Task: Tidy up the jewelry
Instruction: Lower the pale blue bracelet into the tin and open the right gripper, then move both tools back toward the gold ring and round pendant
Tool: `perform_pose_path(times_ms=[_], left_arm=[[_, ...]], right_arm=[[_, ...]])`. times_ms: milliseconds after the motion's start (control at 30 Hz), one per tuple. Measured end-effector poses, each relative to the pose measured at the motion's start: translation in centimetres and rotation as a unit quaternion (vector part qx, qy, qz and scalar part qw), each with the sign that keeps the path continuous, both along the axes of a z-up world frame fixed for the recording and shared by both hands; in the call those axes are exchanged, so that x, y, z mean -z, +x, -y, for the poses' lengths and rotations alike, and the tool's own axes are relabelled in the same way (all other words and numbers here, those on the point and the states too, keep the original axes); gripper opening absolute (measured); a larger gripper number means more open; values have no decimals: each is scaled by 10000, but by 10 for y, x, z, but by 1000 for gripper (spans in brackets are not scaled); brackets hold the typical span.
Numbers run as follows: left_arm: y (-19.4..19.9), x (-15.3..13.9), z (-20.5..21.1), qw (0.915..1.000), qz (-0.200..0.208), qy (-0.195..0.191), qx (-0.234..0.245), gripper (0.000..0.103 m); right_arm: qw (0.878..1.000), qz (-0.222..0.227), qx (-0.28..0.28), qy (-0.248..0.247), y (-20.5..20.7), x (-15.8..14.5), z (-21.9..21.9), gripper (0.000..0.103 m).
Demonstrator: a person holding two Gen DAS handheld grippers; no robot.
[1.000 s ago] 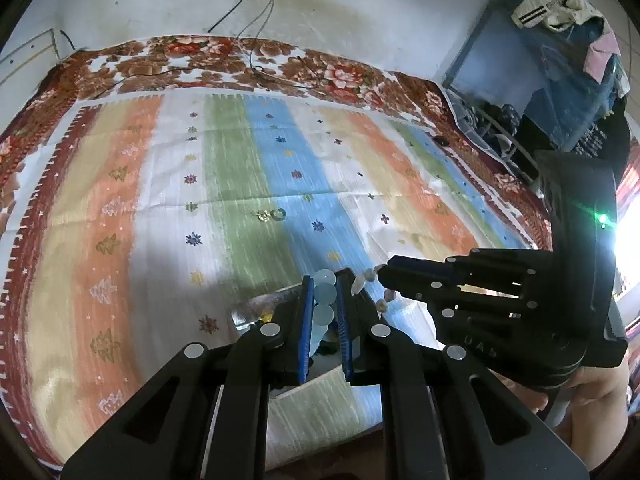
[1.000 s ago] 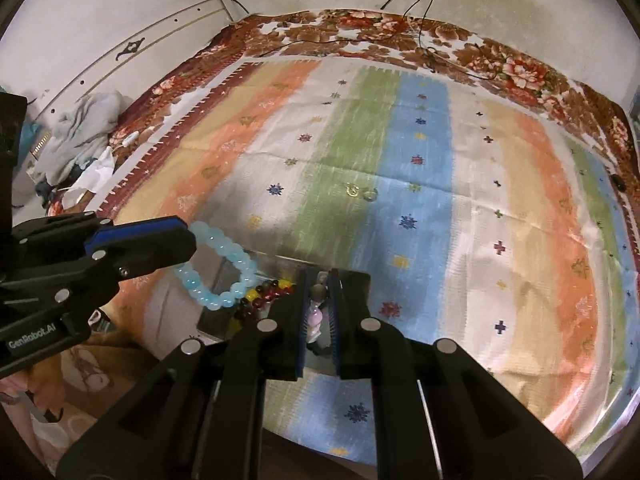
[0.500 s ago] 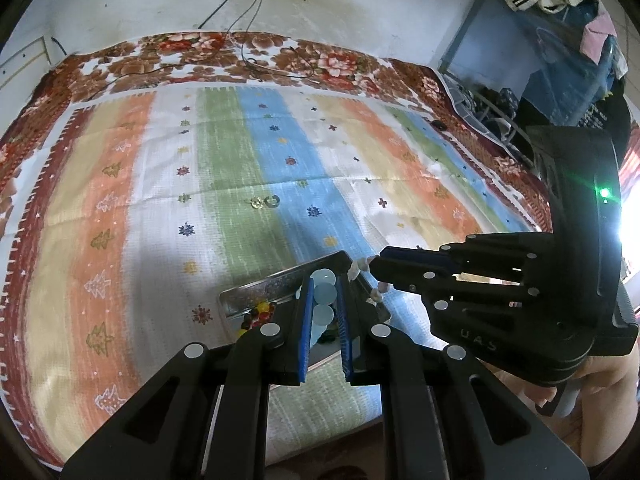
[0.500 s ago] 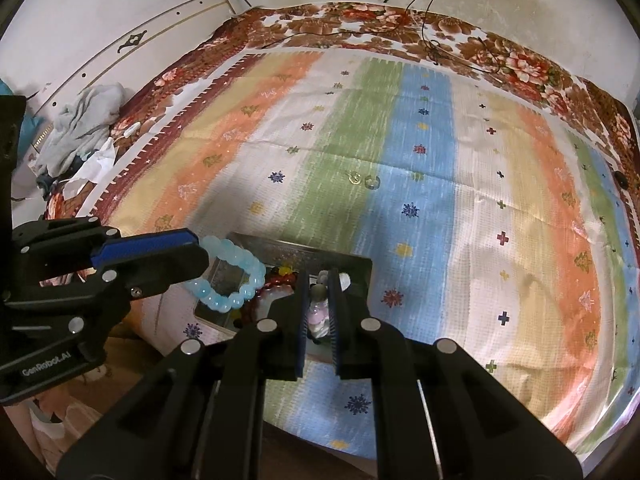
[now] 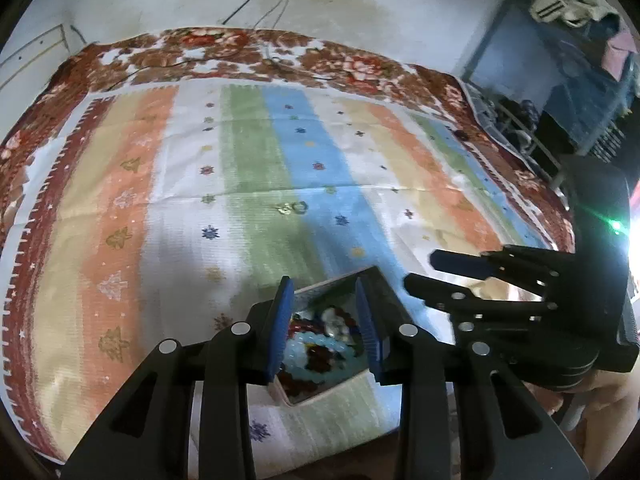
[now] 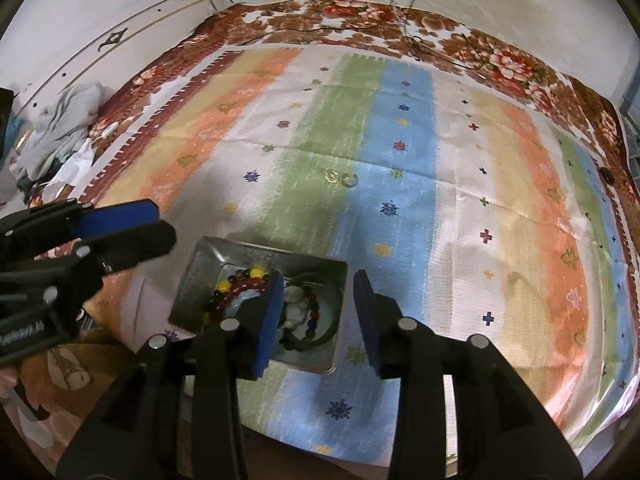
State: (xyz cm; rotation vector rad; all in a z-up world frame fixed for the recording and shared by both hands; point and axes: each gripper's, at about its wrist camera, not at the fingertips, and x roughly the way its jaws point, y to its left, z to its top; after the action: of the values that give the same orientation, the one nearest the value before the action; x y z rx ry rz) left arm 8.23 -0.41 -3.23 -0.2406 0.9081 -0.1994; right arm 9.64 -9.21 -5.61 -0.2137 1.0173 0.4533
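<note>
Two wide, unladen tongs, left [image 5: 325, 322] and right [image 6: 318, 318], over one tin [image 6: 208, 280] of bracelets [image 6: 236, 286].

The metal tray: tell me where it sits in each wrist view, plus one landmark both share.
Left wrist: tray at bottom centre, seen between the open left claw's fingers.
Right wrist: tray lower left of centre, partly behind the open right claw.
Shared landmark: two small rings where the green and blue stripes meet.
</note>
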Motion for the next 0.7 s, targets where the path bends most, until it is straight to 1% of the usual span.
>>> perform_pose_path(times_ms=[67,200,300,433,533,700], left_arm=[[7,2,-2,9999,-40,92,-24,34],[23,10,-3,9995,-193,231,-12,36],[34,18,-4,9990,-336,292,-6,37],[46,27,-6,9977,-471,485,39,39],[54,32,-7,9971,-533,549,51,40],[72,38,-8,9967,-622,524,70,40]], right_arm=[[9999,-92,128,51,10,3,4,39],[9992,-244,309,116,29,9,10,39],[9989,-271,362,73,42,14,10,40],[9982,-414,440,-43,61,29,13,40],[9976,-524,453,-23,72,38,16,40],[9969,-666,422,86,88,45,10,40]])
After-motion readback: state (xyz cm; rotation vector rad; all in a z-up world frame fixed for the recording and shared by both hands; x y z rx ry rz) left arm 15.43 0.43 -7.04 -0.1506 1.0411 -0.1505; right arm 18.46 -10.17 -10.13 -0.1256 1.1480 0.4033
